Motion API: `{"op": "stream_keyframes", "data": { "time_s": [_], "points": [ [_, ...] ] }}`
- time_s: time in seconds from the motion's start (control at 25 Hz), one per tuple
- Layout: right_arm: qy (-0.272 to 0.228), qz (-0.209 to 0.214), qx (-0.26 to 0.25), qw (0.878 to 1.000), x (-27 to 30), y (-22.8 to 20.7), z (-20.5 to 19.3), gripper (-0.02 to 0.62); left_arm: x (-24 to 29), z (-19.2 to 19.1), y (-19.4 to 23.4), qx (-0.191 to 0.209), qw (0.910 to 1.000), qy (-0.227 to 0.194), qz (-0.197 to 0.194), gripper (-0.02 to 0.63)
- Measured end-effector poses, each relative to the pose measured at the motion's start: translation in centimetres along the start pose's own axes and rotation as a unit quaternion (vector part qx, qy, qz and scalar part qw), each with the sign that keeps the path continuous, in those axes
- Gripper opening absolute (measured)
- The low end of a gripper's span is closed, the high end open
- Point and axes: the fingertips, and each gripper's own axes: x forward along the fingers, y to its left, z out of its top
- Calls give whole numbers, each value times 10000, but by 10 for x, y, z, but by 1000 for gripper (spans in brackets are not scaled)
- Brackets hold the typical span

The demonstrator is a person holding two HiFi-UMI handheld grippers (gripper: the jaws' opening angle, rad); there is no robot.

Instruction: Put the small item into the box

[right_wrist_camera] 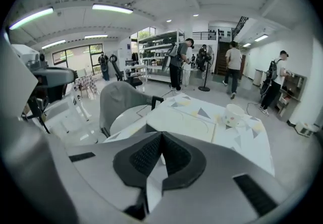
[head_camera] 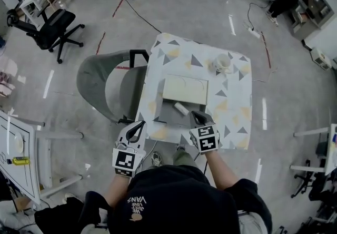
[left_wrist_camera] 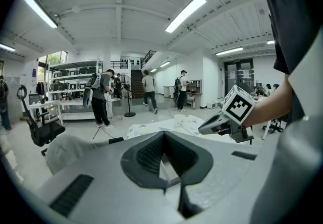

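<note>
- Small white item lies in the open box's grey tray, near the table's front edge.
- Right gripper: jaws together, empty, just beside the item.
- Left gripper: jaws together, empty, off the table's left edge.

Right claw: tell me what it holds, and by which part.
Nothing. The right claw is shut empty; the small white item lies free beside it.
</note>
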Motion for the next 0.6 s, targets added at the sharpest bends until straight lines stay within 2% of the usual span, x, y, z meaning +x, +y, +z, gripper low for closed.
{"op": "stream_keyframes", "data": {
  "time_s": [0.24, 0.6],
  "points": [
    [-718, -234, 543, 9957, -62, 2, 11, 0, -2, 5, -11, 150, 9994, -93, -306, 6],
    [-1272, -660, 883, 9857, -143, 11, 3, 0, -14, 7, -34, 301, 9961, -227, -801, 6]
  ]
}}
